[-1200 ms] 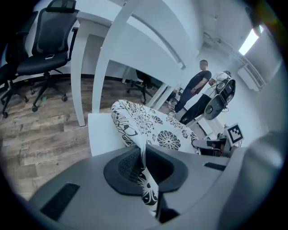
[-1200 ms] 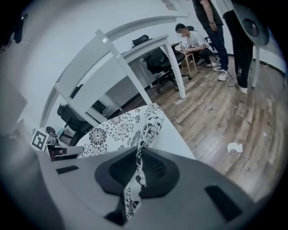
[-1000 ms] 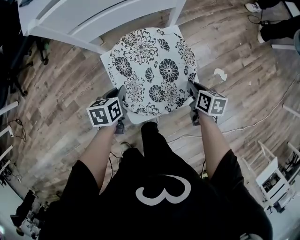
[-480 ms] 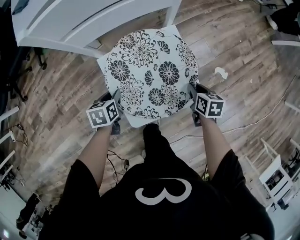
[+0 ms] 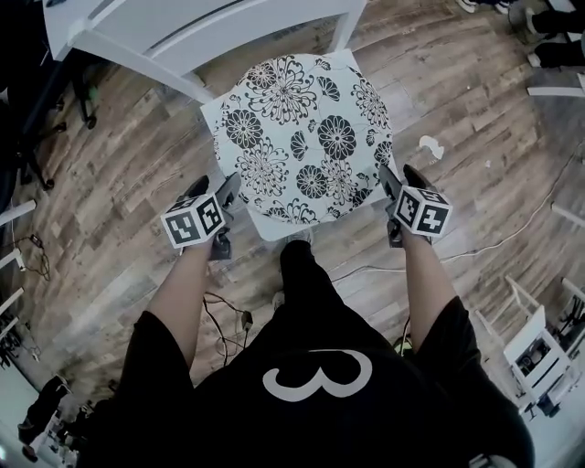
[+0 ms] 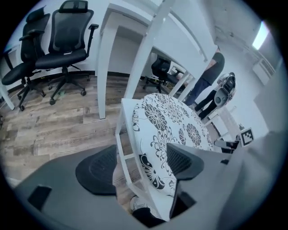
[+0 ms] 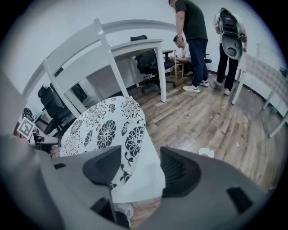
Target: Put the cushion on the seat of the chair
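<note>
Nearest the person, at 6 o'clock in the head view, both grippers are sitting at the front edge of the seat (image 5: 272,226). The left gripper (image 5: 217,188) is standing with its jaws apart, and the cushion's rim and the seat edge are passing loosely between them. The right gripper (image 5: 399,178) is likewise spread wide around the opposite front corner, clamping nothing.

The cushion (image 5: 302,137) is lying flat on the seat, as the task wants. It is lying toward 1 o'clock from the left gripper and toward 11 o'clock from the right. Being roughly round, it is showing no long axis, and neither hand is sitting nearer than the other. I judge that any coming move is turning on that rim lying inside both open jaws.

At 12 o'clock the chair back (image 5: 219,23) is rising behind the cushion. A paper scrap (image 5: 428,144) is lying on the floor at 3 o'clock. Farther off, office chairs (image 6: 67,40) are standing and people (image 7: 191,40) are gathering, none of them blocking the way.
</note>
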The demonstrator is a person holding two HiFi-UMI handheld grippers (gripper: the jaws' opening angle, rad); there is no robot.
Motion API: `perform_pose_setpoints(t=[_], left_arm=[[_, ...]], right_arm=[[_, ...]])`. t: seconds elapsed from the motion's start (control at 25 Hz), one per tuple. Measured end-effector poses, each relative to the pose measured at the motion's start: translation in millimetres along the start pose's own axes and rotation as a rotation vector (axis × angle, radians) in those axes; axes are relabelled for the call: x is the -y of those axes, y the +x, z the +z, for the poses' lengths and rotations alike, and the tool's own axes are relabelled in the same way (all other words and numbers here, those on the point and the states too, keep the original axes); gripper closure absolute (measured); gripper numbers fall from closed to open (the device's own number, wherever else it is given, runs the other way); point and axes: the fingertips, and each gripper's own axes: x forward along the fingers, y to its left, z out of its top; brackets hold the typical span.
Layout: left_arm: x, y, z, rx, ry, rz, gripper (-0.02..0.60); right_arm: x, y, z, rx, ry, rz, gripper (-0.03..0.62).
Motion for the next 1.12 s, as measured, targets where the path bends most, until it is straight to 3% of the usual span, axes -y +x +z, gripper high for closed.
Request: perform_pose_setpoints(t=[0.2, 0.4, 0.56, 0.72, 0.92, 1.04, 1.12], left_arm=[[10, -45, 6, 0.086, -0.038, -0.063, 0.245], [57, -117, 16, 0.197, 0.029, -0.214, 0.245], [99, -192, 16, 0.272, 0.117, -0.327, 0.245], [140, -269, 10, 0.343, 0.205, -0.437, 0.245], [192, -363, -24, 0.380, 0.284, -0.614, 0.250], [221, -419, -41, 0.413, 0.366, -0.698, 0.297], [234, -452, -51, 0.447, 0.404, -0.726, 0.391]], right_arm=[[-22, -46, 17, 0.115, 0.000, 0.061, 0.335], [-74, -122, 37, 0.277, -0.055, 0.154, 0.339], [-127, -199, 40, 0.401, -0.092, 0.249, 0.409], [-181, -275, 35, 0.511, -0.145, 0.378, 0.522], [-243, -369, 6, 0.578, -0.237, 0.535, 0.583], [-279, -425, -5, 0.624, -0.311, 0.637, 0.583], [-298, -454, -16, 0.631, -0.330, 0.699, 0.585]])
